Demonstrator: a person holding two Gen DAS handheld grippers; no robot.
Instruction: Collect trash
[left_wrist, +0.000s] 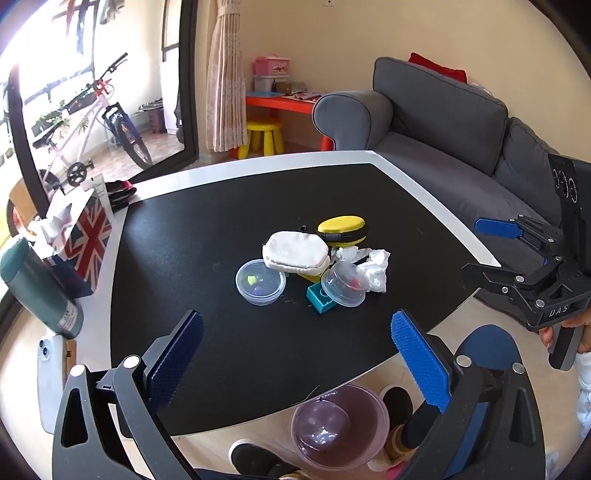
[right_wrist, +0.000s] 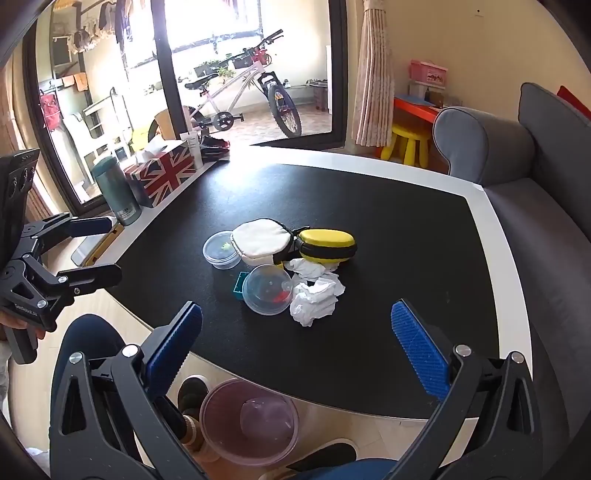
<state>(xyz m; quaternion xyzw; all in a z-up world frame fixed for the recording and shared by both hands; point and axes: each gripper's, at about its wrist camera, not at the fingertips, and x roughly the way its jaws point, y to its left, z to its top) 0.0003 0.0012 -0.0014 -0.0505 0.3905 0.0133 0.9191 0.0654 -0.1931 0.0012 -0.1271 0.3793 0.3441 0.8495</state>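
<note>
Crumpled white tissue (left_wrist: 373, 267) (right_wrist: 316, 295) lies in a pile of items mid-table on the black tabletop (left_wrist: 221, 206) (right_wrist: 388, 229). A purple bin (left_wrist: 340, 424) (right_wrist: 249, 421) stands on the floor at the table's near edge. My left gripper (left_wrist: 295, 354) is open and empty above the near edge; it also shows at the left of the right wrist view (right_wrist: 99, 247). My right gripper (right_wrist: 295, 350) is open and empty; it also shows at the right of the left wrist view (left_wrist: 480, 247).
In the pile: a white pouch (left_wrist: 295, 253), a yellow-black case (left_wrist: 343, 229), two clear lidded cups (left_wrist: 260, 282) (left_wrist: 343, 282), a teal brick (left_wrist: 319, 299). A flag tissue box (left_wrist: 81, 240), a green bottle (left_wrist: 40, 288) and a phone (left_wrist: 50, 380) sit left. A grey sofa (left_wrist: 461, 140) stands right.
</note>
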